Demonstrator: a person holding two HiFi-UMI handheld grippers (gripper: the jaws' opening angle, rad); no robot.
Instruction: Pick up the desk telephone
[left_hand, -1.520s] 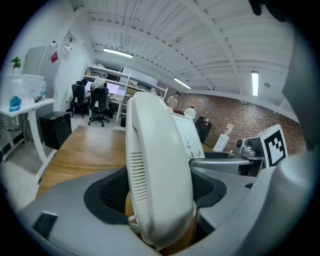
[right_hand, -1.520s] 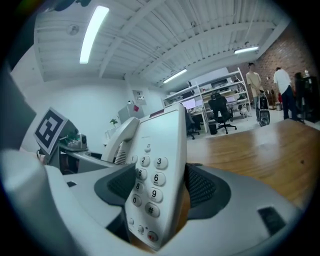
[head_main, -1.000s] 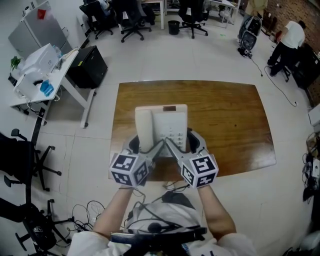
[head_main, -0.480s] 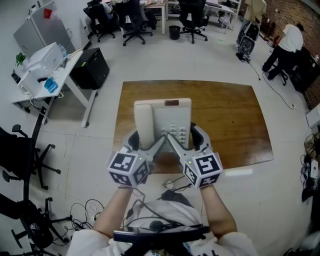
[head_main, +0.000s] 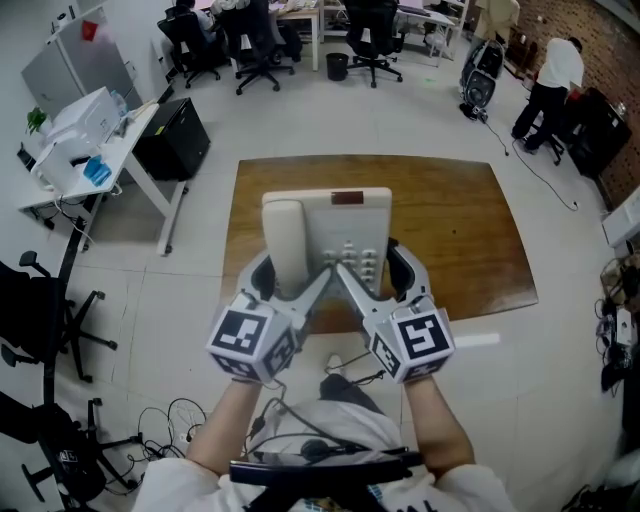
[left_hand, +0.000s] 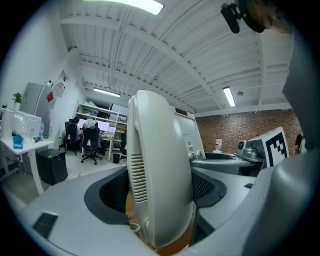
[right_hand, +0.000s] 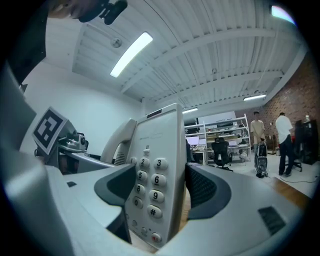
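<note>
The white desk telephone (head_main: 325, 235) hangs above the brown wooden table (head_main: 450, 220), held at its near end by both grippers. My left gripper (head_main: 290, 283) is shut on the handset side; in the left gripper view the handset edge of the telephone (left_hand: 160, 185) fills the gap between the dark pads (left_hand: 112, 192). My right gripper (head_main: 378, 280) is shut on the keypad side. In the right gripper view the telephone (right_hand: 155, 180) shows its number keys, and the pads (right_hand: 205, 190) press on both faces. Both grippers point level.
A white desk (head_main: 85, 140) with a black cabinet (head_main: 175, 135) stands at the left. Office chairs (head_main: 260, 45) line the back, and another black chair (head_main: 30, 310) is at the left edge. A person (head_main: 550, 85) stands at the far right. Cables (head_main: 170, 420) lie on the floor.
Both grippers have risen with the telephone between them, which now looks larger and nearer to the head camera. The grip has not changed.
</note>
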